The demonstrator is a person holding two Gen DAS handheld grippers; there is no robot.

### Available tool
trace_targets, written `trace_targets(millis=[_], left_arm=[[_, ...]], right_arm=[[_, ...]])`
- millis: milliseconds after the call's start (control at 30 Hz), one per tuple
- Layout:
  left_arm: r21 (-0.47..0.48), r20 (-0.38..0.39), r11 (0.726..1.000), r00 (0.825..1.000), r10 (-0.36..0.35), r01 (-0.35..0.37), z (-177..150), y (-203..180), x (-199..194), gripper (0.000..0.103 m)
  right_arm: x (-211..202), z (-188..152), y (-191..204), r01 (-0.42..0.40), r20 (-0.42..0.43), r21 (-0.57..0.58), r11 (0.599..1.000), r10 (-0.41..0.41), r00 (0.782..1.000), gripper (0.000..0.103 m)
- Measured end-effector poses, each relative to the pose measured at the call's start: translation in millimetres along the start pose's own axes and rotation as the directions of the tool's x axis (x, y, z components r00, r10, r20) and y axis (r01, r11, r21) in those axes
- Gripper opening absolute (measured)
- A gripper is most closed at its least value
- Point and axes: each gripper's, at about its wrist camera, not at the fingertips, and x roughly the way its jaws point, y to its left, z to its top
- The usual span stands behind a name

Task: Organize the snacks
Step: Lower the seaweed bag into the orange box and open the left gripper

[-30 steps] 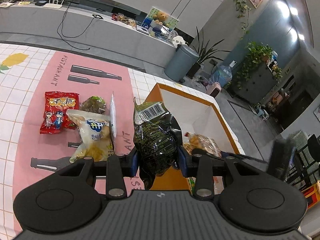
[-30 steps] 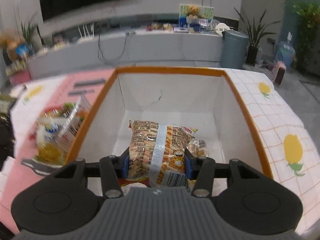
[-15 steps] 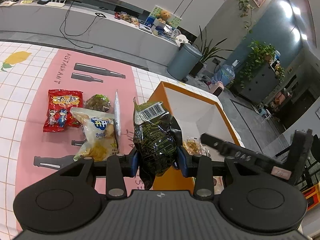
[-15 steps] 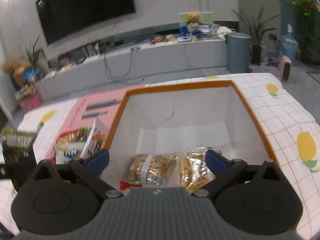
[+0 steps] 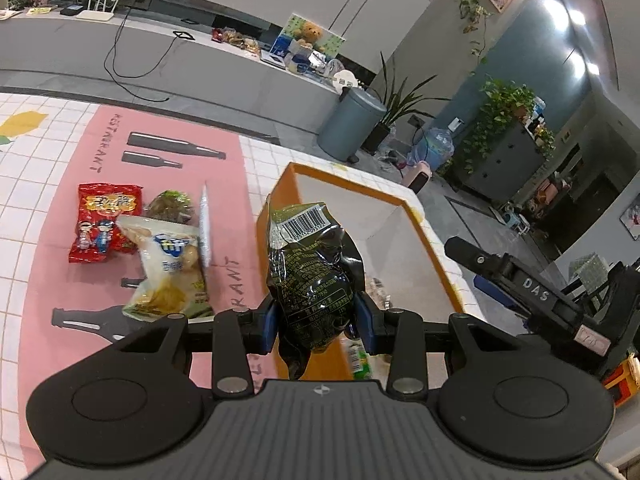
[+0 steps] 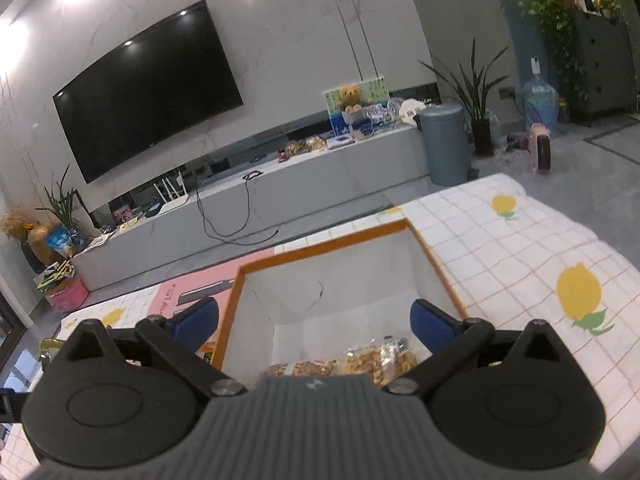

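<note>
My left gripper is shut on a black-green snack bag with a barcode on top, held upright over the near left corner of the orange-rimmed box. On the pink mat lie a red snack packet, a white chip bag, a dark green packet and a thin white packet. My right gripper stands wide open above the box, nothing between its fingers. Orange snack packs lie on the box floor below it. The right gripper's body shows at the right of the left wrist view.
The table wears a white checked cloth with lemon prints and a pink mat. Beyond the table are a grey TV bench, a blue-grey bin and potted plants.
The right gripper let go of the orange snack pack, opened wide and rose back away from the box floor, tilting. The left gripper stayed put with its bag.
</note>
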Motion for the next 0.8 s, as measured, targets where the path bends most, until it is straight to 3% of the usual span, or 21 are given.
trace_targets(millis=[167, 400, 633, 800], left_arm=[[0.001, -0.006, 0.999, 0.999, -0.033, 0.033, 3.9, -22.7, 7.6, 0.044], [0.039, -0.057, 0.997, 0.997, -0.059, 0.062, 5.6, -62.9, 47.7, 0.044], [0.03, -0.113, 0.996, 0.99, -0.08, 0.084, 3.4, -91.3, 109.4, 0.044], [-0.011, -0.188, 0.994, 0.976, -0.108, 0.108, -2.8, -99.6, 156.7, 0.044]], right_arm=[[-14.8, 6.1, -10.7, -0.031, 0.048, 0.051, 0.998, 0.028, 0.998, 0.099], [-58.9, 17.3, -21.2, -0.065, 0.238, 0.023, 0.998, 0.057, 0.969, 0.096], [-77.3, 21.3, -57.1, -0.102, 0.304, 0.167, 0.981, 0.048, 0.951, 0.096], [-78.8, 23.5, -67.7, -0.117, 0.311, 0.207, 0.971, 0.048, 0.949, 0.096]])
